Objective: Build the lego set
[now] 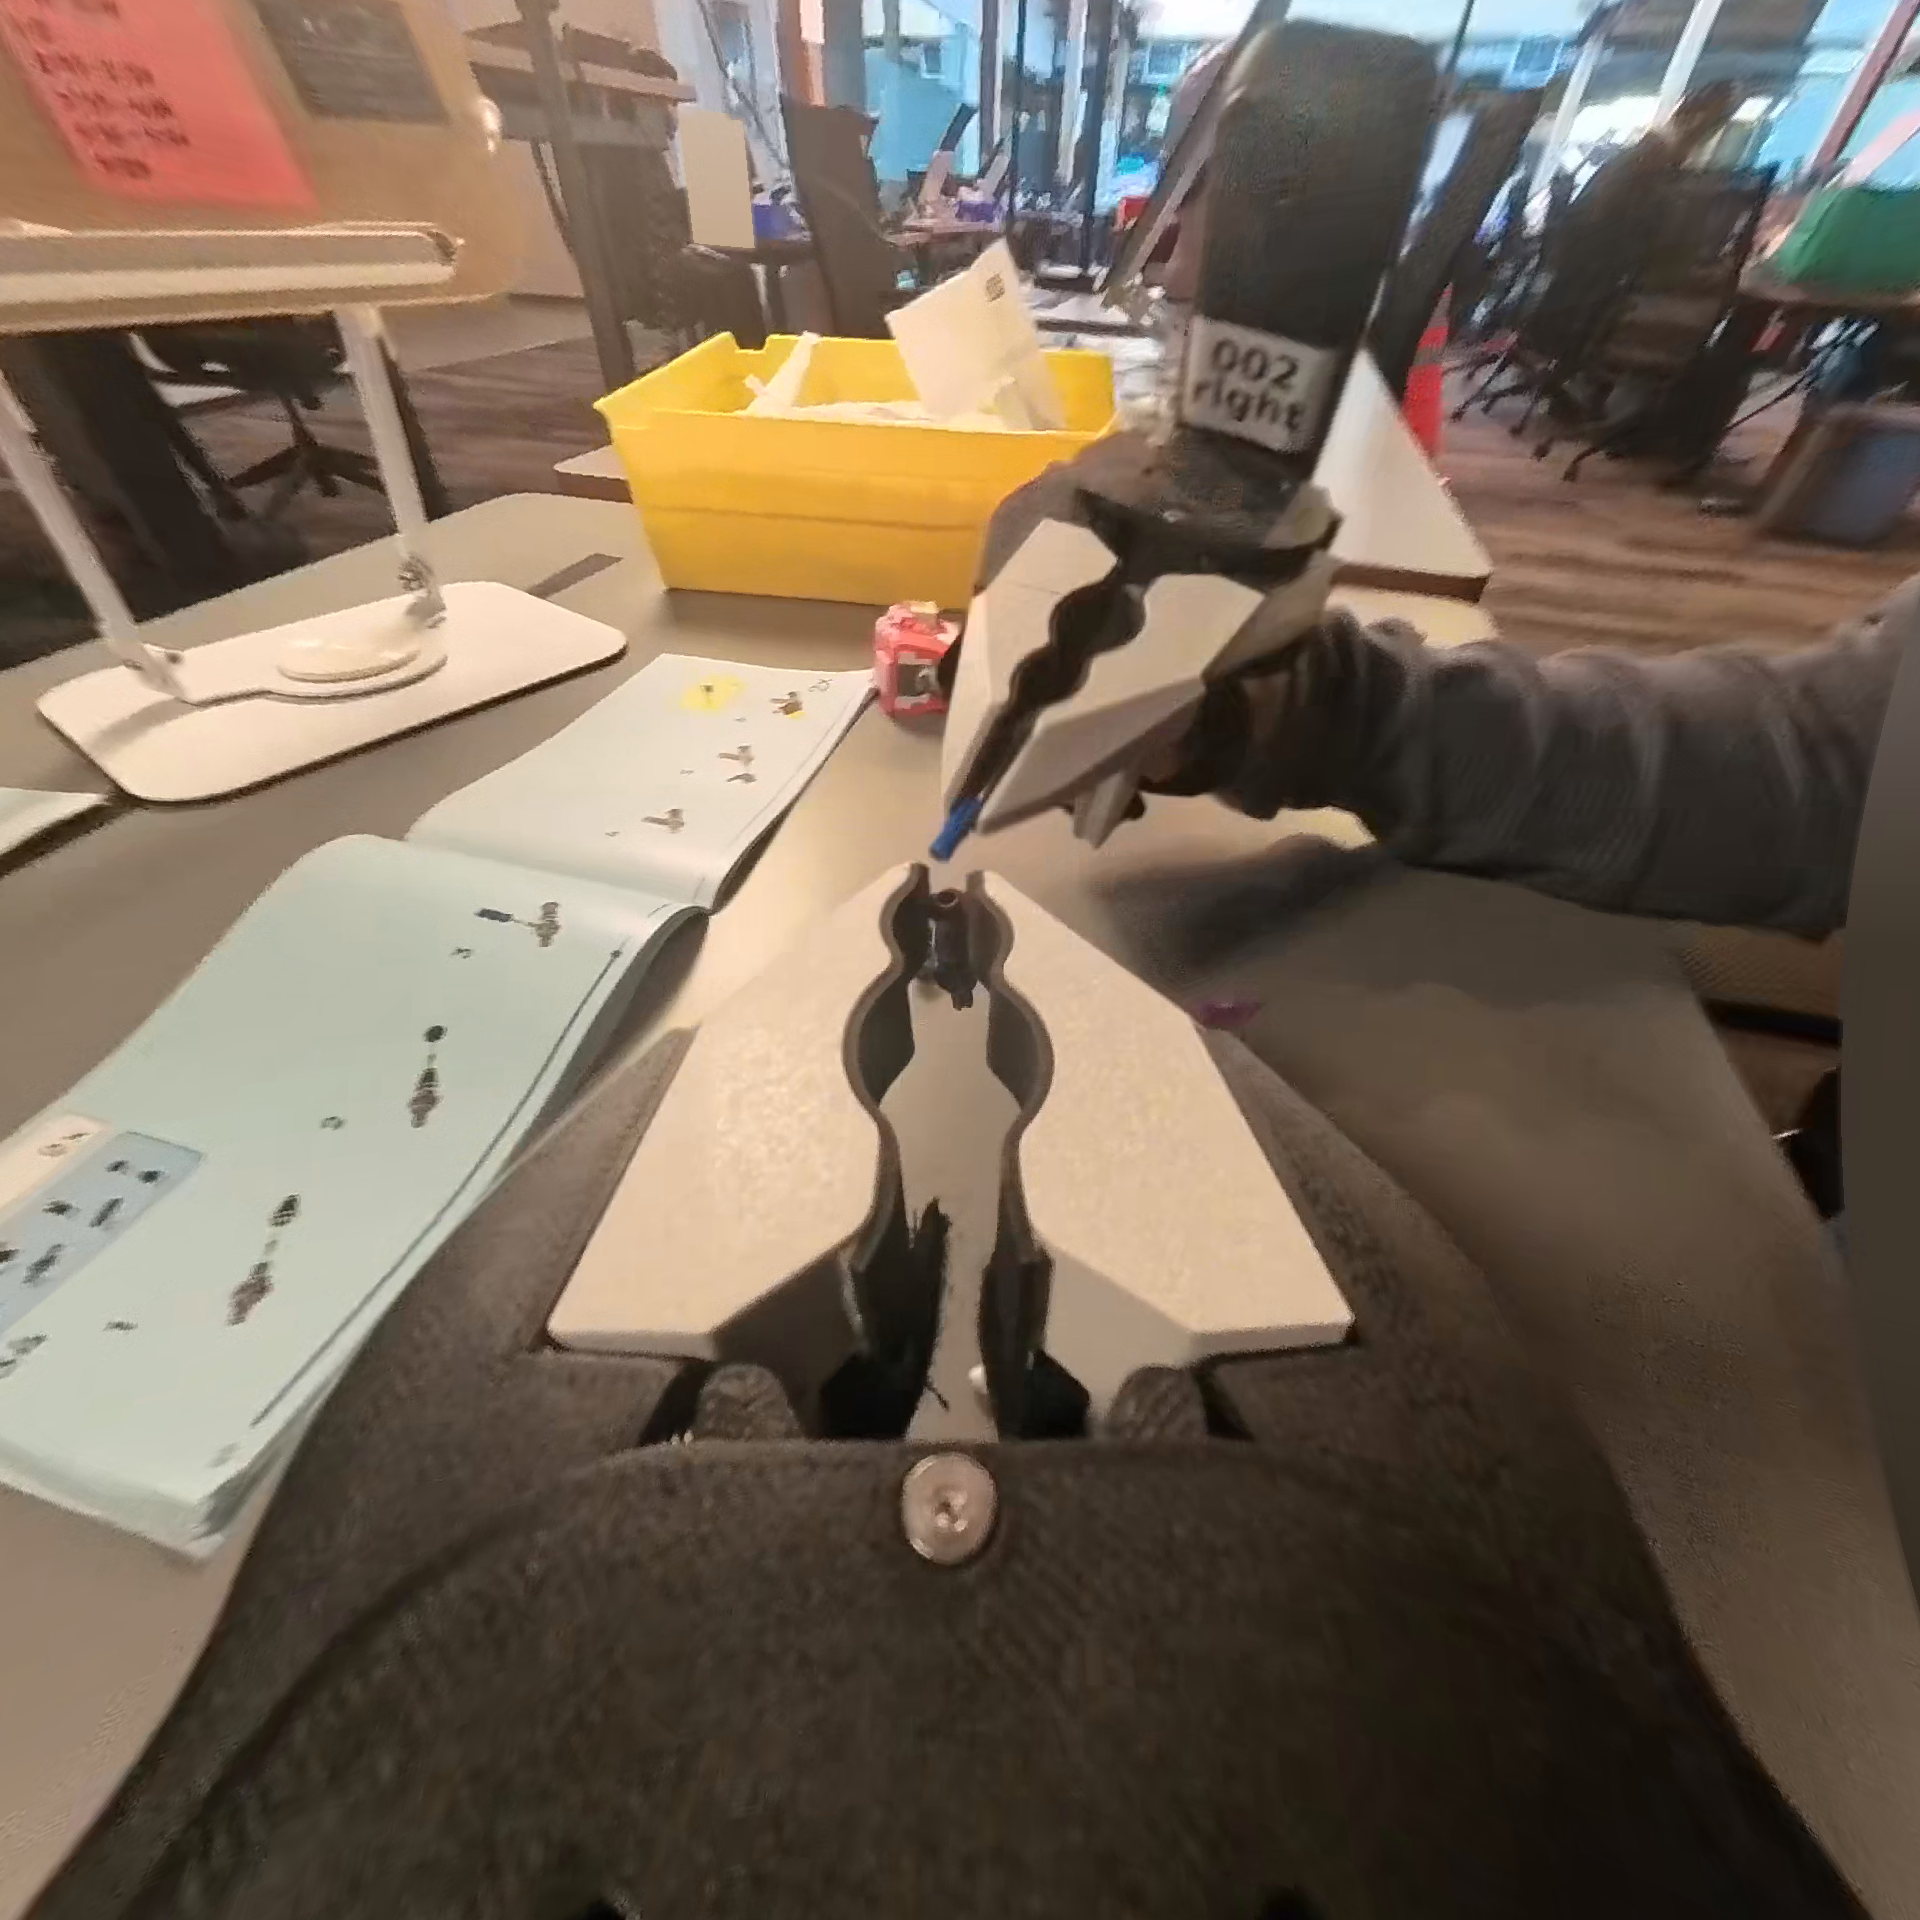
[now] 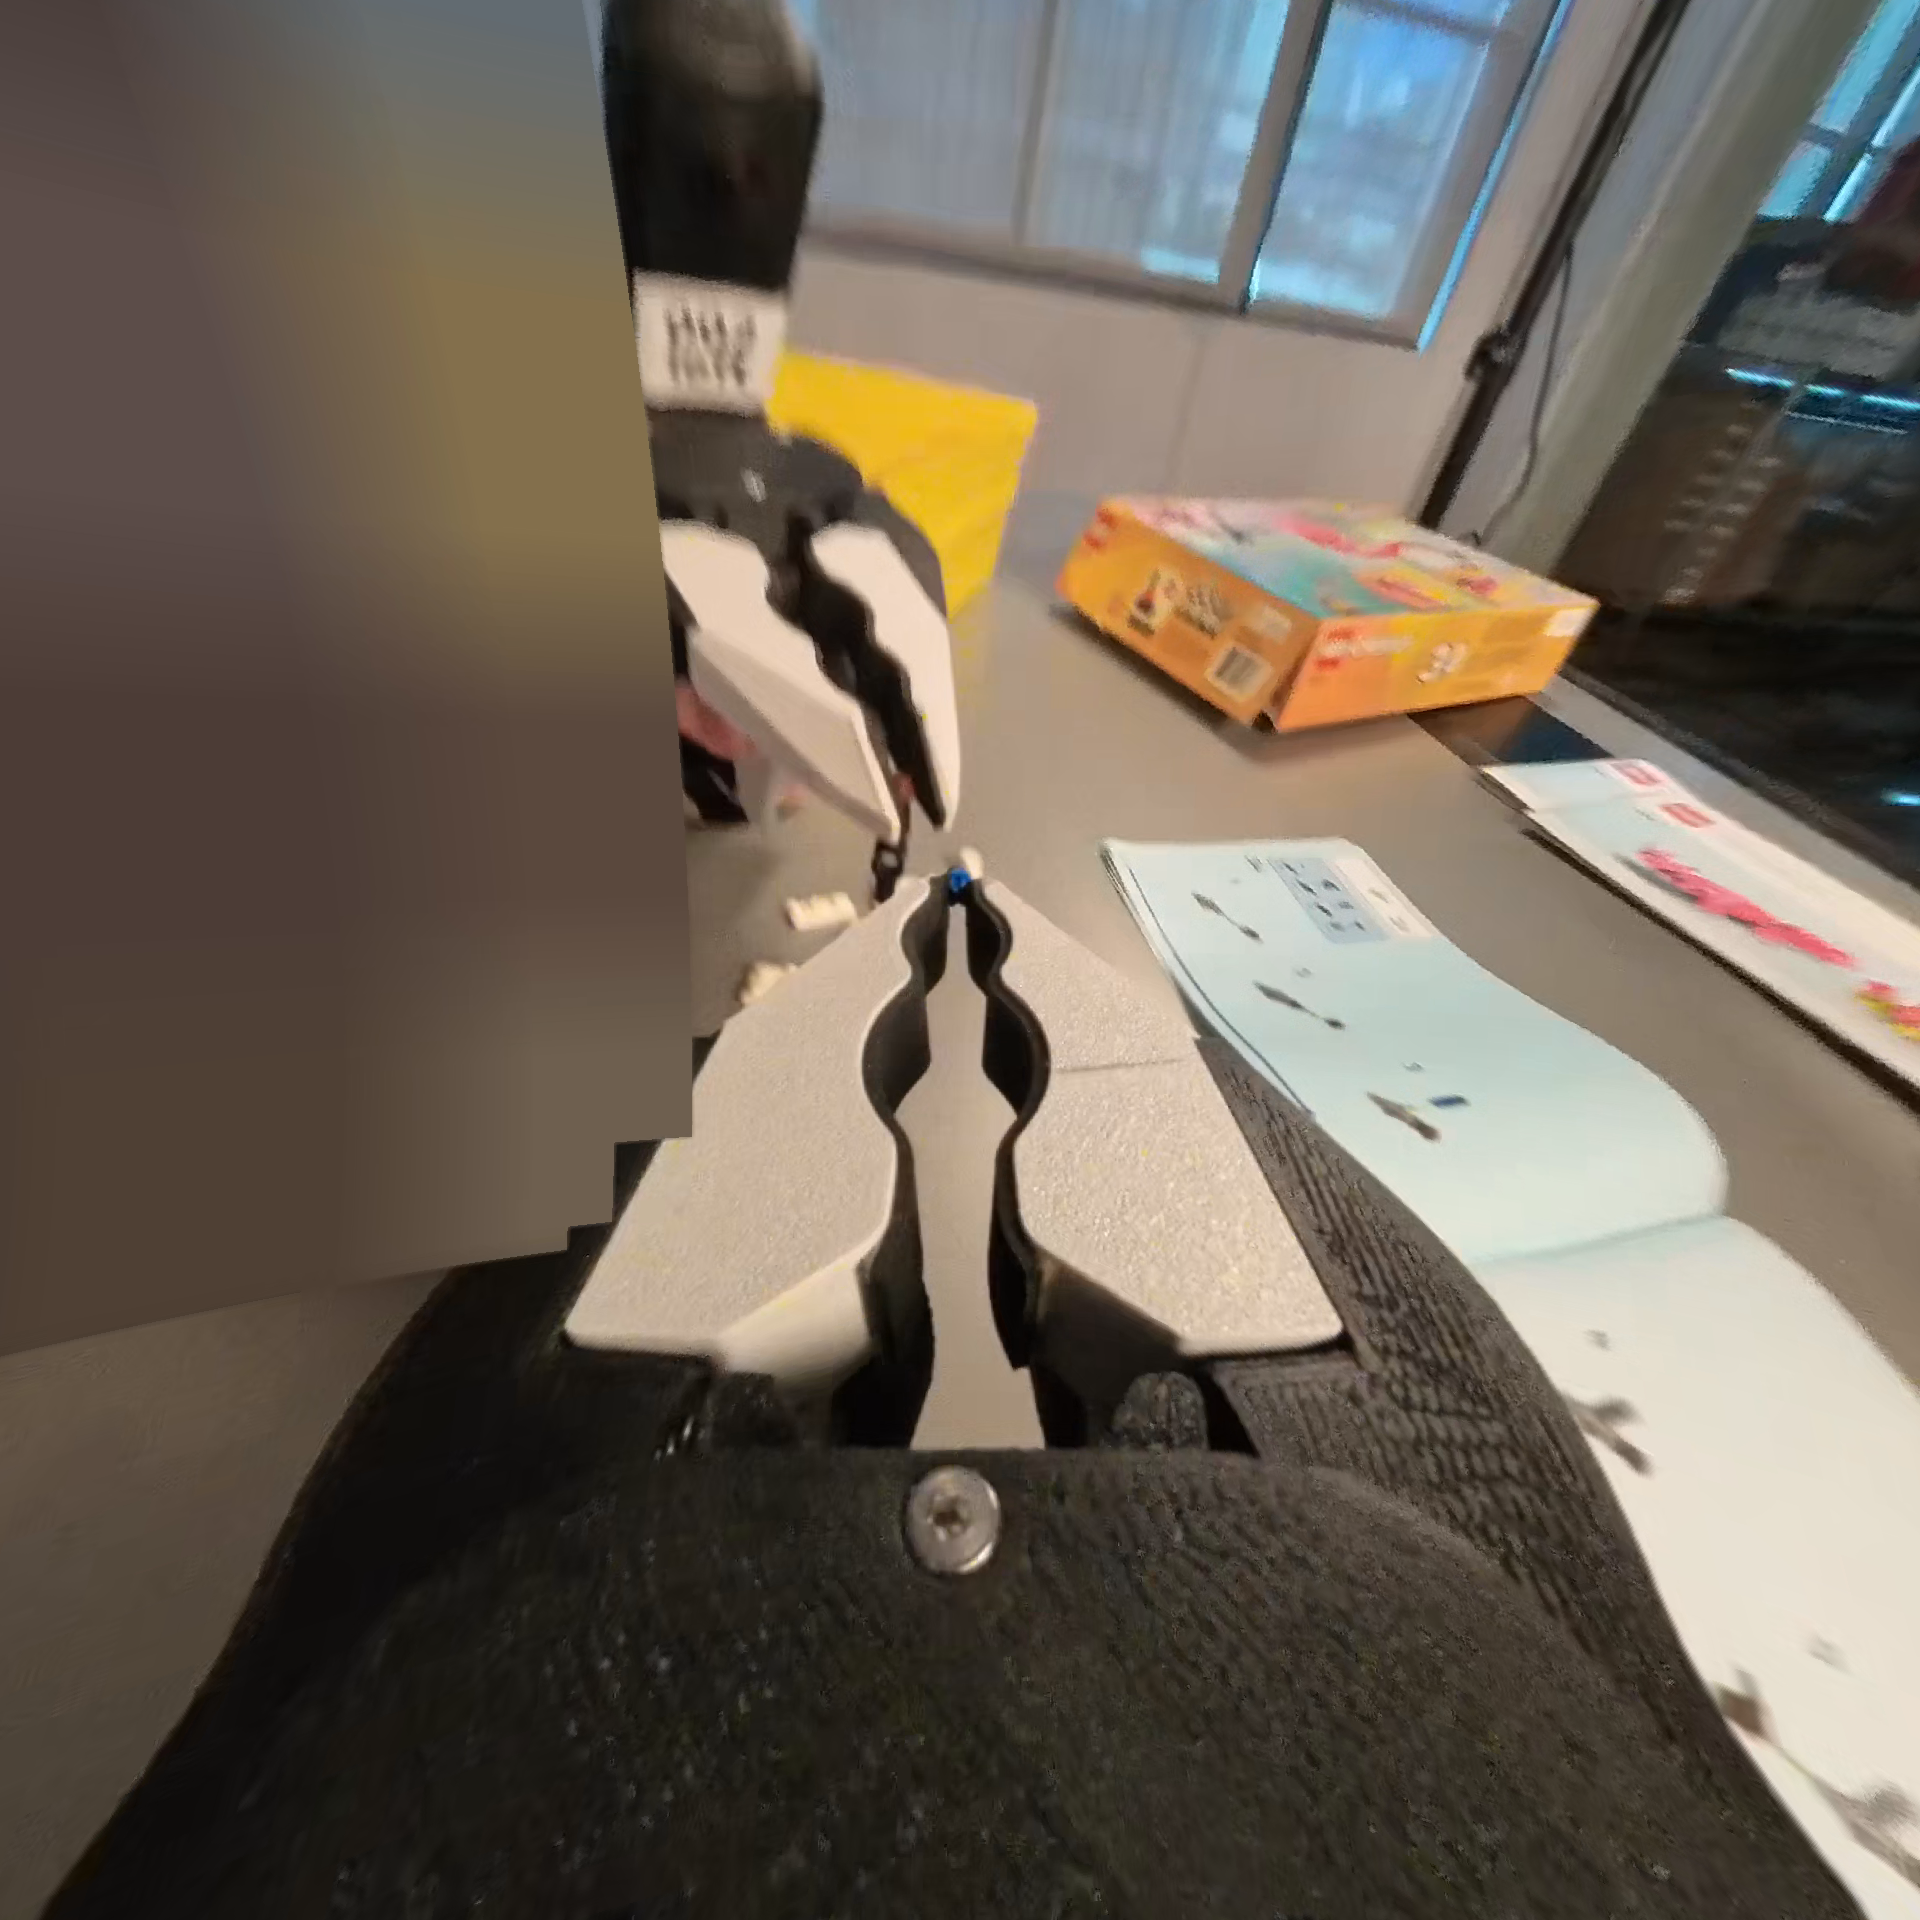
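My left gripper (image 1: 945,883) is shut on a small black connector piece (image 1: 948,940) that stands upright between its fingertips. In the right wrist view the left gripper (image 2: 914,821) points down, with the black piece (image 2: 885,864) hanging from its tips. My right gripper (image 2: 958,896) is shut on a short blue pin (image 2: 957,883) that sticks out past its tips. In the left wrist view the right gripper (image 1: 971,816) comes down from the upper right. The blue pin (image 1: 951,836) is just above the black piece, with a small gap between them.
An open pale-blue booklet (image 1: 364,1039) lies on the grey table (image 1: 1455,1195) to the left. Behind it are a yellow bin (image 1: 831,499), a white lamp base (image 1: 332,665) and a small red block (image 1: 914,655). An orange box (image 2: 1320,613) and small white bricks (image 2: 821,911) also lie on the table. Both grippers' tips are close together, under 4 cm apart.
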{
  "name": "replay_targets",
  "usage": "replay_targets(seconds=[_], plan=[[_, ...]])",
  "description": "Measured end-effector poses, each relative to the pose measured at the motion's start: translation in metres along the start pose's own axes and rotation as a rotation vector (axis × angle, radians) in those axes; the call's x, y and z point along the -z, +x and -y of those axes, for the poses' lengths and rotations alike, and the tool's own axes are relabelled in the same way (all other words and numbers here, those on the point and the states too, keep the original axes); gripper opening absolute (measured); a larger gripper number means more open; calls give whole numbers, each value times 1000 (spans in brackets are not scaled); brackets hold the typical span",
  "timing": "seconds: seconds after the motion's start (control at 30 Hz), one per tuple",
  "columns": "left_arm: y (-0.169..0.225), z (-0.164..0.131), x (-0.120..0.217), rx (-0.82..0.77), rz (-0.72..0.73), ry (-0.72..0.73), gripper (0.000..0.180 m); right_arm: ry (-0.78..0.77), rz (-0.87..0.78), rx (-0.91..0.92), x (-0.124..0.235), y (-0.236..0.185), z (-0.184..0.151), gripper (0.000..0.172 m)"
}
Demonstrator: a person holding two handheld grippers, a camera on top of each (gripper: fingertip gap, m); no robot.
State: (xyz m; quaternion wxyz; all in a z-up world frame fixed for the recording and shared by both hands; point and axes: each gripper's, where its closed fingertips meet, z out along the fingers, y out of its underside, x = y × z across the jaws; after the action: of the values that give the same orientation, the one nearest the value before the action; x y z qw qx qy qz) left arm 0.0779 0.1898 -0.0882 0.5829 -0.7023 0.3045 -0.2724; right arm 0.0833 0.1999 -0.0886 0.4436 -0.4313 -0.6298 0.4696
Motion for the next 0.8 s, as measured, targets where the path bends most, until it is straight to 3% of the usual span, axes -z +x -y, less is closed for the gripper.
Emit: replay_targets(seconds=[0.1, 0.27, 0.43, 0.8], plan=[[6, 6, 1, 103, -78, 50, 5, 98, 66, -111, 6, -3, 15, 2], [4, 4, 1, 261, -145, 55, 5, 41, 110, -141, 4, -8, 7, 2], [0, -33, -11, 93, -30, -192, 5, -131, 113, -164, 4, -8, -22, 2], [6, -70, -19, 4, -23, -405, 6, -361, 144, -166, 3, -18, -58, 2]])
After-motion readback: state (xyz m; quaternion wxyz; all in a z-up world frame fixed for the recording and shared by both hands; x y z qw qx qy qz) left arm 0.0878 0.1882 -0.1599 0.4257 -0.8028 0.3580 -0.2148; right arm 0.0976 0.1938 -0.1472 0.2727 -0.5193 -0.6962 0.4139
